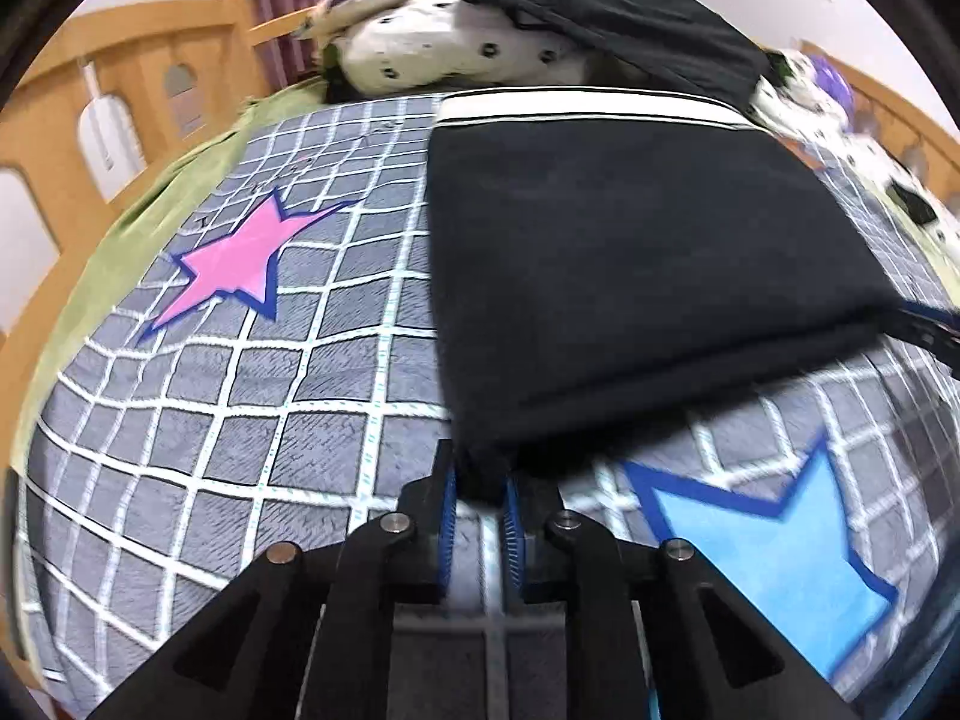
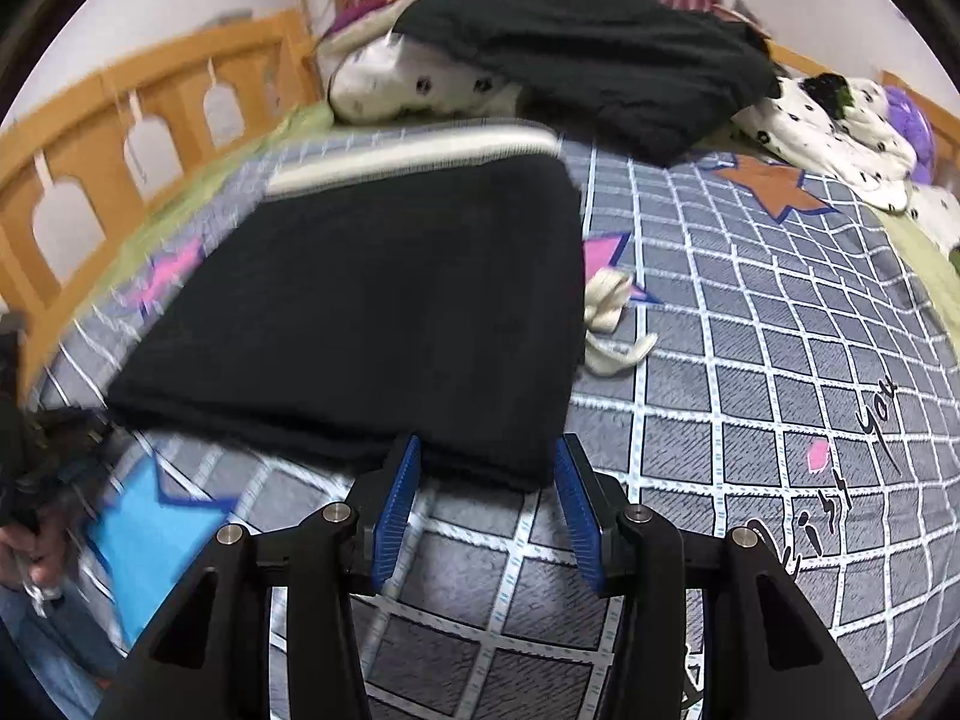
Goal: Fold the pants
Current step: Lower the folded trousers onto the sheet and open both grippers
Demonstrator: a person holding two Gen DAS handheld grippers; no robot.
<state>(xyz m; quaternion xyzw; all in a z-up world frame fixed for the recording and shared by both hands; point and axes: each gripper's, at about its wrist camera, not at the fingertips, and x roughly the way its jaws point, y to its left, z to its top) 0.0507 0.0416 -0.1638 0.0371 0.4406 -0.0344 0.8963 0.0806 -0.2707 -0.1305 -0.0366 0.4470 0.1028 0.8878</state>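
Note:
Black pants (image 1: 630, 252), folded into a flat rectangle, lie on the grid-patterned bedspread (image 1: 240, 420), their white striped waistband (image 1: 588, 108) at the far end. My left gripper (image 1: 480, 480) is shut on the pants' near-left corner, and dark cloth bunches between its blue pads. In the right wrist view the pants (image 2: 372, 312) fill the middle. My right gripper (image 2: 487, 456) stands open around their near-right corner. The cloth edge lies between its blue pads (image 2: 399, 492), which do not press it. The left gripper (image 2: 60, 438) shows as a dark blur at the left edge.
A heap of black clothing (image 2: 588, 42) rests on spotted white bedding (image 2: 840, 120) at the far end of the bed. A wooden bed rail (image 2: 120, 120) runs along the left side. A white cord (image 2: 606, 324) lies beside the pants' right edge. A person's hand (image 2: 30, 546) shows at lower left.

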